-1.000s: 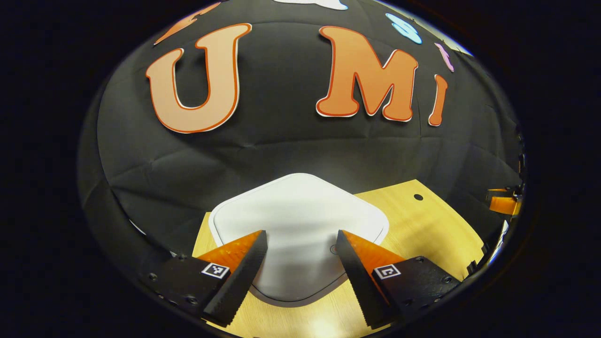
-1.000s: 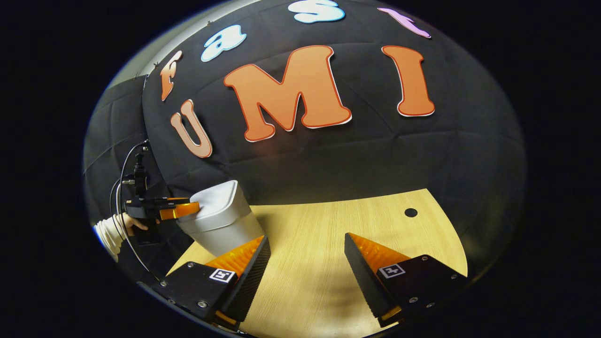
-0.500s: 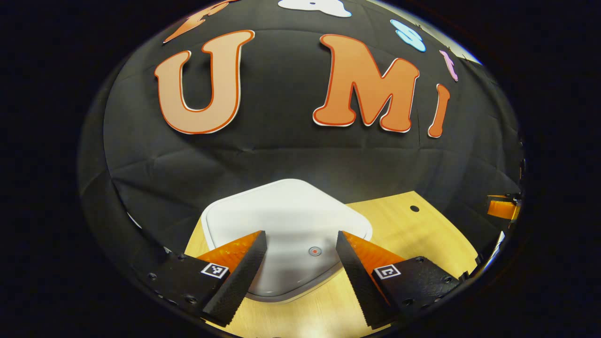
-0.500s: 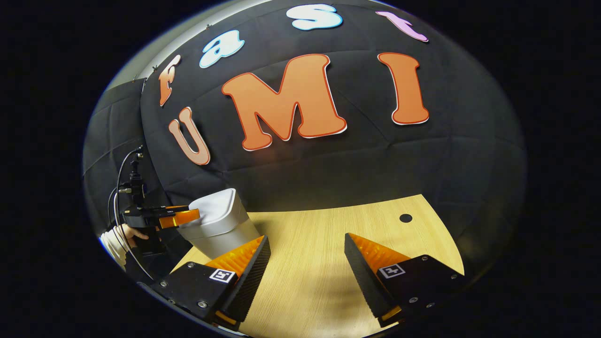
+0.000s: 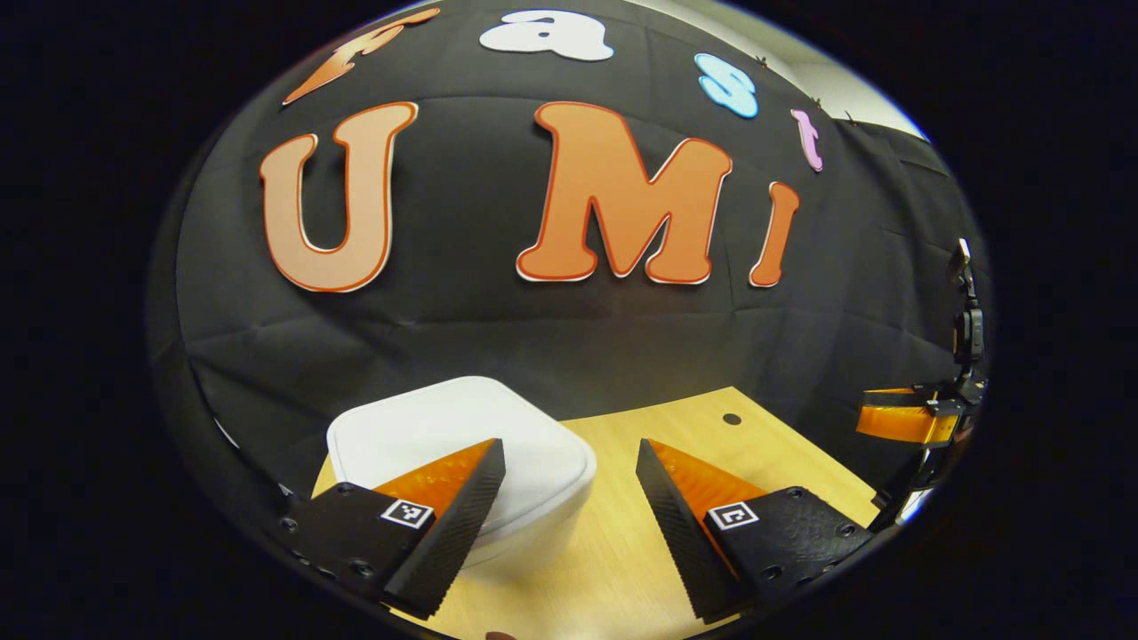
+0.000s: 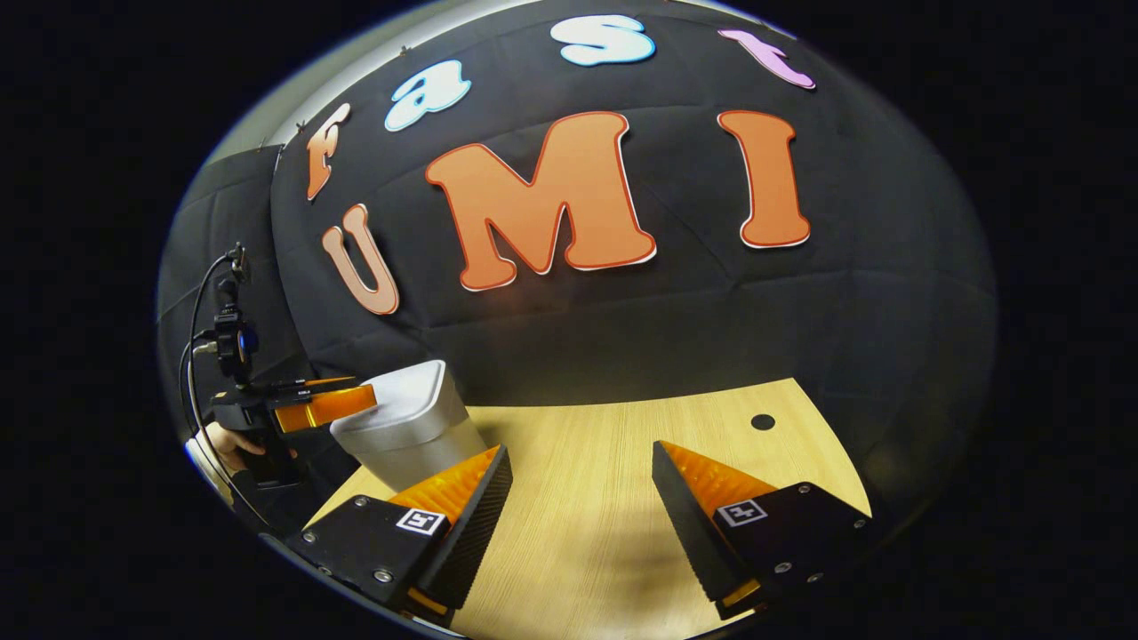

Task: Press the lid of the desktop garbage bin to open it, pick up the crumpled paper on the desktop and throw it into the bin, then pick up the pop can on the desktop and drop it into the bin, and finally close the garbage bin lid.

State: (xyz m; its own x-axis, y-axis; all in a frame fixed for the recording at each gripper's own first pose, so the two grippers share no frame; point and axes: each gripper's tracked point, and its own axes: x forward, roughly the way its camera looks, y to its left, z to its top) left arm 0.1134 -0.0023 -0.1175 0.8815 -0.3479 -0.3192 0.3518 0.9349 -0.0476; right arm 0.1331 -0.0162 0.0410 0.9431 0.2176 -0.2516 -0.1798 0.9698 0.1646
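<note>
Right gripper [image 6: 582, 498]: fingers spread wide, nothing between them, poised over bare wood.
Table [image 6: 613, 462]: light wood grain, running ahead of the fingertips to the black cloth wall.
Hole [image 6: 762, 421]: small dark round one in the tabletop, ahead and right of the right finger.
Bin [image 6: 404, 431]: white, lid down, just beyond the left finger's tip.
Left gripper [image 6: 329, 407]: far left, level with the bin's lid, tip at its edge; contact unclear.
Hand [image 6: 233, 444]: grips the left gripper's handle; cable loops above.

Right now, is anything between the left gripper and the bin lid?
Nothing visible. The left gripper is open, with the closed white bin lid just ahead beneath one finger; only bare wooden desktop lies beside it.
</note>
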